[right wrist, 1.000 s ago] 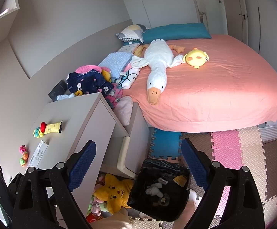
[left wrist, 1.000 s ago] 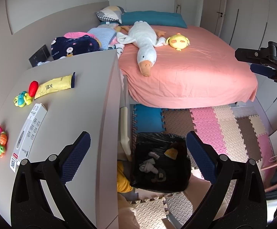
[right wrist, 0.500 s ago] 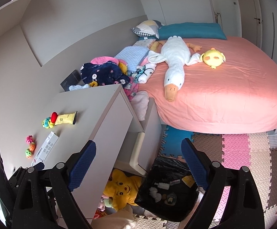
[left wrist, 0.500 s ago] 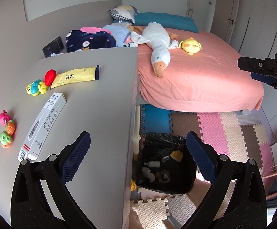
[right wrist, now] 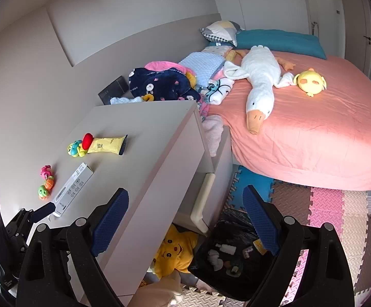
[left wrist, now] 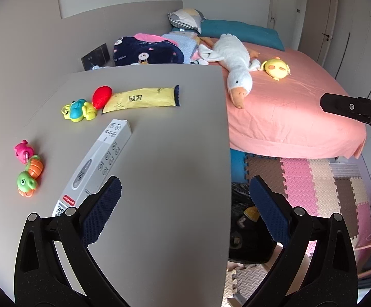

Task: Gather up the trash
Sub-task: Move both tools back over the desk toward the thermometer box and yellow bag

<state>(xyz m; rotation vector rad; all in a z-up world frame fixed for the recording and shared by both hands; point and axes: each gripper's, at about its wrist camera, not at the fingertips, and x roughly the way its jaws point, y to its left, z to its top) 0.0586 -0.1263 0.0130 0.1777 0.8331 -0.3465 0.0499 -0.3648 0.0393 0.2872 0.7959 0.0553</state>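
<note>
Right wrist view, and the pink bed (right wrist: 313,133) fills everything from one to three o'clock, the long white goose plush (right wrist: 259,81) sprawled across it with the little yellow chick plush (right wrist: 311,81) just beside its wing. Below the bed, the foam floor mat (right wrist: 339,204) in pink, brown and cream squares. At nine o'clock stands the grey dresser (right wrist: 139,138), its top carrying the trash: the long grey-white carton (right wrist: 73,189) lies near the front edge, and farther back at ten o'clock sits the yellow wrapper (right wrist: 107,145), its end against a red and green toy (right wrist: 79,147). A second toy cluster (right wrist: 45,183) rests left of the carton, apart from it. Down at six o'clock, on the floor beside the dresser, the black trash bag (right wrist: 226,258) gapes with scraps inside, a yellow star plush (right wrist: 176,252) pressed against its left side.

The right gripper (right wrist: 185,222) hangs in the air, jaws spread wide, nothing between them. The left gripper (left wrist: 184,209), in its own view, is over the dresser top, jaws likewise wide apart and empty; its left finger (left wrist: 102,209) is just beside the near end of the carton, whether touching I can't tell.
</note>
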